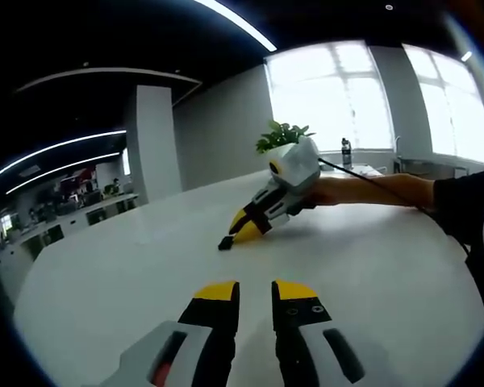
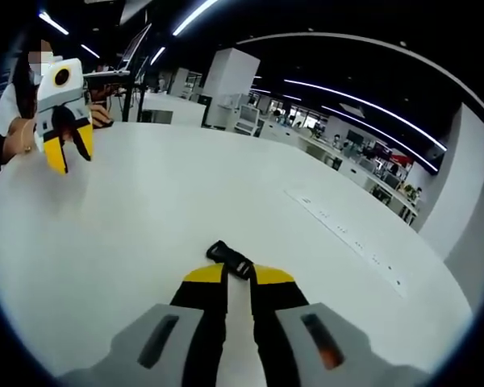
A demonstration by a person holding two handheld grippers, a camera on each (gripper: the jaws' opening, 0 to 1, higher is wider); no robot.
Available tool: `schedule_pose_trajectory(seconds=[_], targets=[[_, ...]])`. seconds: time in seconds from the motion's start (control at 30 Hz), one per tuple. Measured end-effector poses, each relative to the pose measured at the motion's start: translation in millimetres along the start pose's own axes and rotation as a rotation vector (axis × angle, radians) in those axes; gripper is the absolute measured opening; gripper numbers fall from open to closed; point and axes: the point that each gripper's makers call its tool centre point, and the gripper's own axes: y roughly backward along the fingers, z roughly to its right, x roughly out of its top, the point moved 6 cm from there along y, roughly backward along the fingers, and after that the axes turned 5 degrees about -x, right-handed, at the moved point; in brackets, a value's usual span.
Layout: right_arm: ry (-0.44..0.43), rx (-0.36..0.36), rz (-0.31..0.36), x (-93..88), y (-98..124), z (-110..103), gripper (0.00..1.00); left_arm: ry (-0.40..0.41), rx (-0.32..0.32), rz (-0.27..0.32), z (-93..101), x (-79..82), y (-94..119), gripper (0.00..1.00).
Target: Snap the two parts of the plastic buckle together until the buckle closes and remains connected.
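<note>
A small black plastic buckle (image 2: pixel 230 260) lies on the white table (image 2: pixel 185 201), its near end between the yellow tips of my right gripper (image 2: pixel 239 275). The jaws stand close together and pinch that end. In the left gripper view the same buckle (image 1: pixel 226 242) pokes out from the right gripper (image 1: pixel 244 227), which a hand holds low over the table. I cannot tell whether its two parts are joined. My left gripper (image 1: pixel 256 291) hovers over bare table well short of the buckle, jaws apart with nothing between them. In the right gripper view the left gripper (image 2: pixel 69 151) is at the far left.
A potted plant (image 1: pixel 282 135) and a dark bottle (image 1: pixel 346 151) stand at the table's far edge by the windows. A person's forearm (image 1: pixel 371 190) reaches in from the right. A faint strip of marks (image 2: pixel 347 234) runs along the table. Office desks lie beyond.
</note>
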Motion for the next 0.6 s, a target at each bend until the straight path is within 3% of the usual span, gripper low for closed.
schedule_pose_trajectory(seconds=[0.6], targets=[[-0.056, -0.022, 0.008, -4.9, 0.2, 0.1, 0.11, -0.016, 0.029, -0.006, -3.5, -1.0, 5.0, 0.15]])
